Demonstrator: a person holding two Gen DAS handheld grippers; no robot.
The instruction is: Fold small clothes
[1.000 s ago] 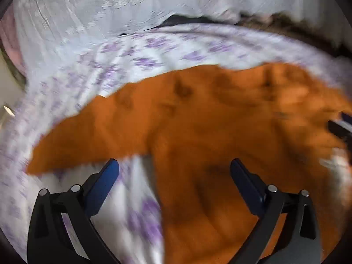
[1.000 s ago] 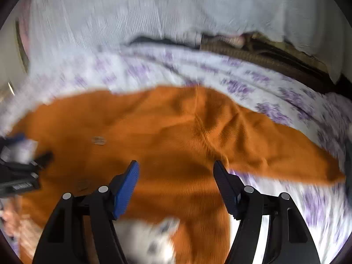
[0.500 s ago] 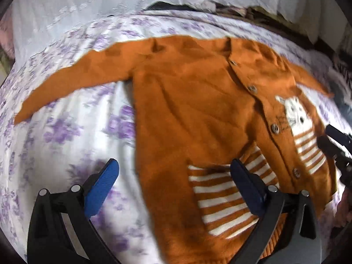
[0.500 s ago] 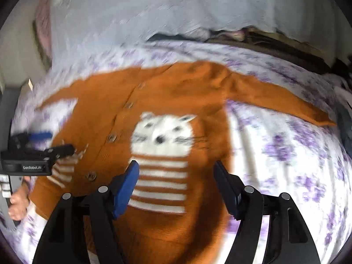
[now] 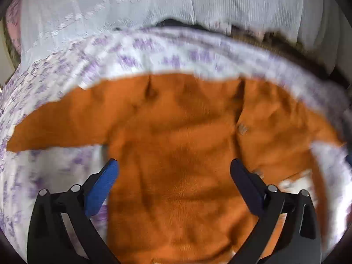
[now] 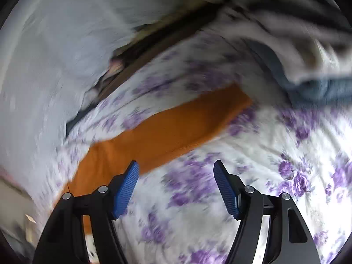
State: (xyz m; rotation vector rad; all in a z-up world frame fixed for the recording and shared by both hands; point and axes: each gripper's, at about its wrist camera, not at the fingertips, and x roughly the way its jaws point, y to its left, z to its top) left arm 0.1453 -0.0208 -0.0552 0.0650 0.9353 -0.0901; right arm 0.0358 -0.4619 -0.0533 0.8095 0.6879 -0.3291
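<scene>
An orange knitted cardigan [image 5: 180, 149] lies spread flat on a white sheet with purple flowers [image 5: 154, 52]. In the left wrist view its left sleeve [image 5: 61, 123] stretches out to the left and its button placket [image 5: 242, 129] runs down the right side. My left gripper [image 5: 173, 169] is open and empty, low over the cardigan's body. In the right wrist view only the cardigan's right sleeve [image 6: 173, 127] shows, running diagonally up to the right. My right gripper [image 6: 176, 176] is open and empty, over the sheet beside that sleeve. Both views are motion-blurred.
A pale white curtain or cover [image 5: 132, 6] hangs behind the bed. A dark gap with brown edging [image 6: 167, 37] runs along the bed's far side. A pile of blue and grey striped clothes [image 6: 308, 66] lies at the upper right of the right wrist view.
Both grippers have moved. The left one has come down closer to the cardigan's upper body. The right one has swung right, off the cat front and over to the right sleeve.
</scene>
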